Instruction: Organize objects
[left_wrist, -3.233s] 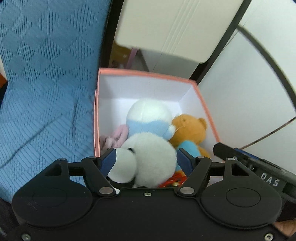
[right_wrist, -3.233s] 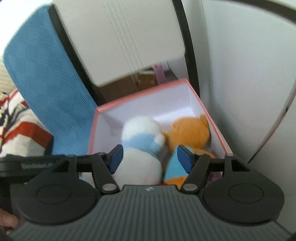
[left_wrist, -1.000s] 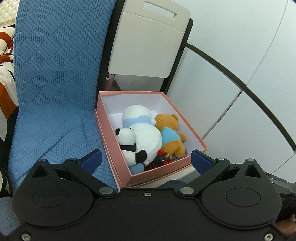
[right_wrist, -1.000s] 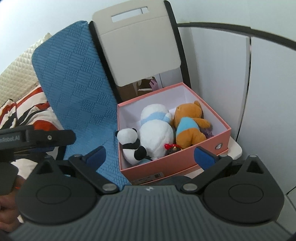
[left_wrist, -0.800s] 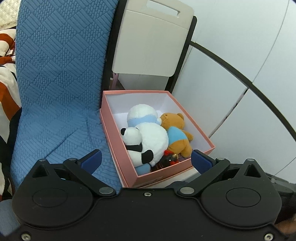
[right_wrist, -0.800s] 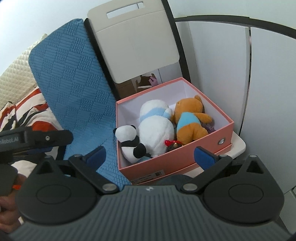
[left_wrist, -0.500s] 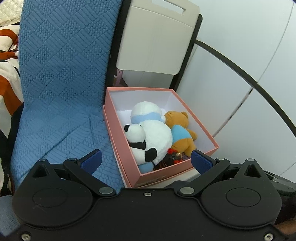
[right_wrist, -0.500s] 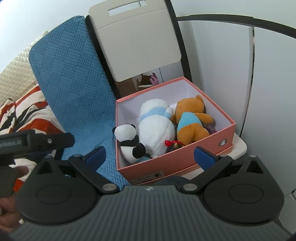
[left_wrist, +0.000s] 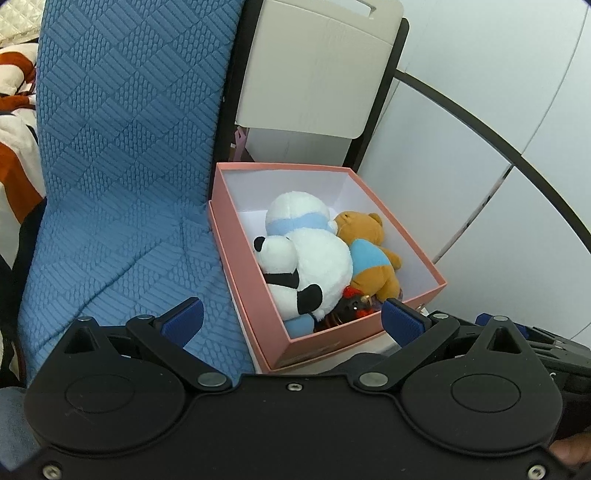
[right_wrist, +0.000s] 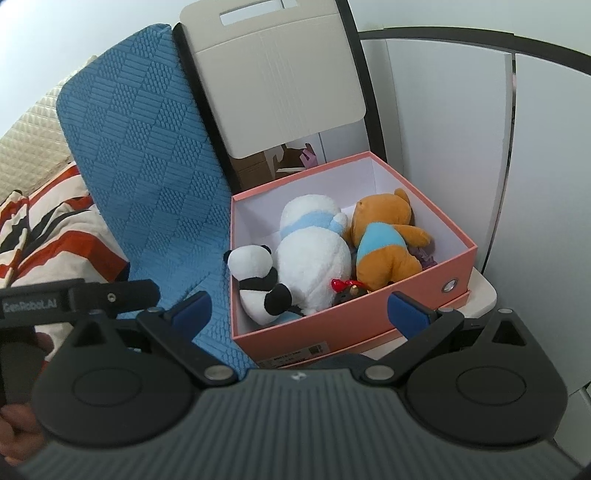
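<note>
Looking along the left gripper (left_wrist: 291, 319), its blue fingers stand spread wide with nothing between them, held back and above the pink box (left_wrist: 255, 266). That stance suits a hand that has finished placing, I judge, since the toys already lie inside. The panda (left_wrist: 284, 269) leans against the box's left wall, pressed to the big white plush (left_wrist: 314, 254) with its pale blue scarf; the orange bear (left_wrist: 365, 251) lies just beside it toward the right wall. Packing them side by side keeps all of them below the rim. A small dark toy with red bits (left_wrist: 351, 306) sits at the near corner, too jumbled to identify. The box rests beside a blue quilted cover (left_wrist: 122, 166).

From the right wrist, the right gripper (right_wrist: 299, 310) is likewise fully parted and empty, hovering short of the box (right_wrist: 332, 325). The panda (right_wrist: 255, 273), white plush (right_wrist: 314, 254) and bear (right_wrist: 384, 243) show more plainly here. Something purple (right_wrist: 424, 258) peeks from behind the bear, mostly hidden. The box stands on a pale chair seat (right_wrist: 480, 295), largely covered by it. The left gripper's body (right_wrist: 77, 299) crosses the left edge, its fingers cut off.
</note>
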